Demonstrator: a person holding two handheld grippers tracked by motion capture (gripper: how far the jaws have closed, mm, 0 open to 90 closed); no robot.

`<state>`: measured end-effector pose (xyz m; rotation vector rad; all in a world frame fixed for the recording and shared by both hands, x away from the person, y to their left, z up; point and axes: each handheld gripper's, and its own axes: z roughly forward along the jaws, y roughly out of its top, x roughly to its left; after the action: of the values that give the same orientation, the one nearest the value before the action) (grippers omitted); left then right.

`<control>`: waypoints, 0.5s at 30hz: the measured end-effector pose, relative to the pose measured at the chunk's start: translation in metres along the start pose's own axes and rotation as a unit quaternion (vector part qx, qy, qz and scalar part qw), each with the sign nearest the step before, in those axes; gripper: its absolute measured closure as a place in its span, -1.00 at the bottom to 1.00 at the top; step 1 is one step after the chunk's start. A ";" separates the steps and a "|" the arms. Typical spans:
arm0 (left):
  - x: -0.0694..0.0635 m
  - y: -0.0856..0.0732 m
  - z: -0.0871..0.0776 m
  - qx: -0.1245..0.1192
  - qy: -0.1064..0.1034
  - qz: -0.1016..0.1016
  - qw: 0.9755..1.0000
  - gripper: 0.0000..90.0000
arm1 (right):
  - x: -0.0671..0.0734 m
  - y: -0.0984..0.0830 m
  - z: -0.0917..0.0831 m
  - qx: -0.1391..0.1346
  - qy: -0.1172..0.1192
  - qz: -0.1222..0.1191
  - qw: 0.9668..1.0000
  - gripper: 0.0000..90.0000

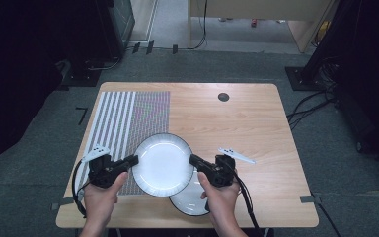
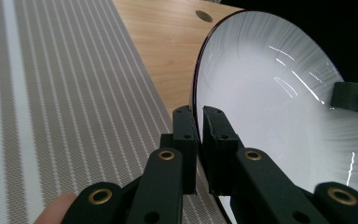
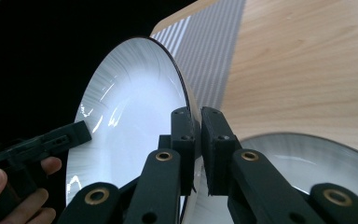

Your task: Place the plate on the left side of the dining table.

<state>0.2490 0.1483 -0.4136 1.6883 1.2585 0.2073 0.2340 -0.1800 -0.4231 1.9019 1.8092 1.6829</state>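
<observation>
1. Left gripper [image 1: 134, 159] first: I have it clamped on the left rim of the upper plate [image 1: 163, 164]. In the left gripper view its two black pads pinch the dark edge of the plate [image 2: 279, 112], with the rim running up between them.

2. Beneath that side lies the striped mat [image 1: 123, 123], covering the left part of the surface [image 1: 237, 123]. The plate hangs partly over the mat's near right corner, and I judge it to be raised off the mat, not resting on it.

3. Middle: the upper plate sits between my two grippers, held by opposite rims, roughly level in the high view.

4. Right gripper [image 1: 193, 160]: clamped on the plate's right rim. In the right gripper view its pads close on the thin edge of the plate [image 3: 130, 116], and the left gripper shows across the dish at the far rim.

5. Lower right: a second plate [image 1: 190, 200] lies on the bare wood near the front edge, partly tucked under the raised one and just under my right hand [image 1: 222, 197].

6. Progress, as I judge it: the two-handed grasp and the lift are done. Left to do is carrying the plate to its spot, probably the mat, setting it down flat, then letting go on both sides.
</observation>
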 end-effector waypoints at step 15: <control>0.042 0.045 -0.030 -0.028 0.035 -0.014 0.999 0.91 | 0.045 0.041 0.055 0.014 0.035 -0.031 0.999 0.88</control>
<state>0.2776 0.2009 -0.3807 1.6267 1.3152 0.2851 0.2881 -0.1278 -0.3907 1.7976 1.9069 1.7349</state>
